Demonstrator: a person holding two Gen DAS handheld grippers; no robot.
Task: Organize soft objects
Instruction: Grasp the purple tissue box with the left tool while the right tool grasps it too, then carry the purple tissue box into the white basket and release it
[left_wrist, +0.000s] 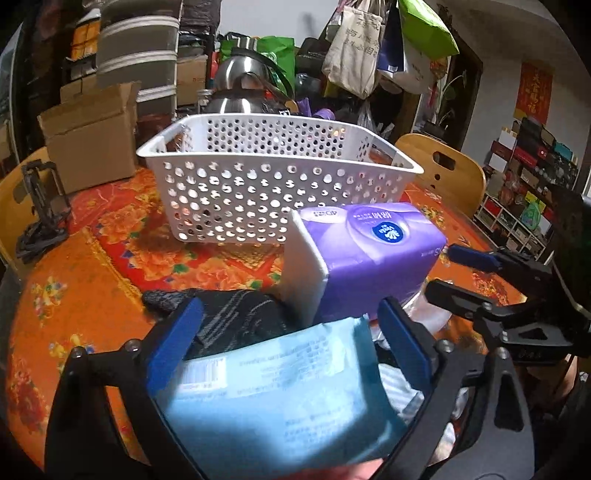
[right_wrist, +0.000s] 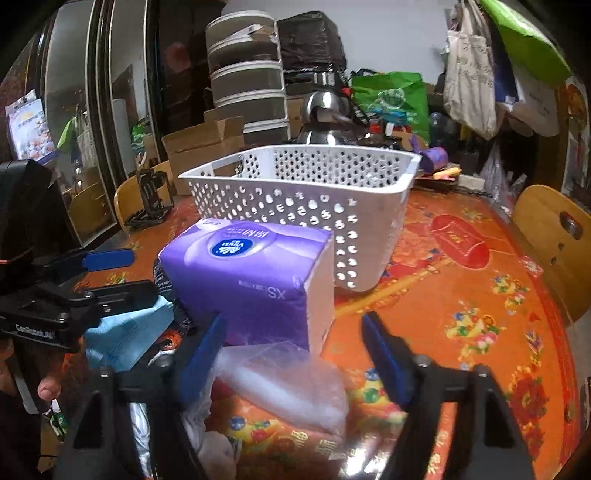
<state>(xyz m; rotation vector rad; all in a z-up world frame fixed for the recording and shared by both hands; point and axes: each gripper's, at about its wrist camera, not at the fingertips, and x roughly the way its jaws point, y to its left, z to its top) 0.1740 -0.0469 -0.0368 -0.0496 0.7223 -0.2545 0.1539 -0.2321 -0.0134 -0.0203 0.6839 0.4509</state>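
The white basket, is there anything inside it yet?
No, the white basket looks empty; through its open top and holes only bare walls show.

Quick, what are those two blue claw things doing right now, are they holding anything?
Left gripper: open, jaws either side of the light blue packet, not clearly pressing it.
Right gripper: open, holding nothing, above the clear plastic bag.
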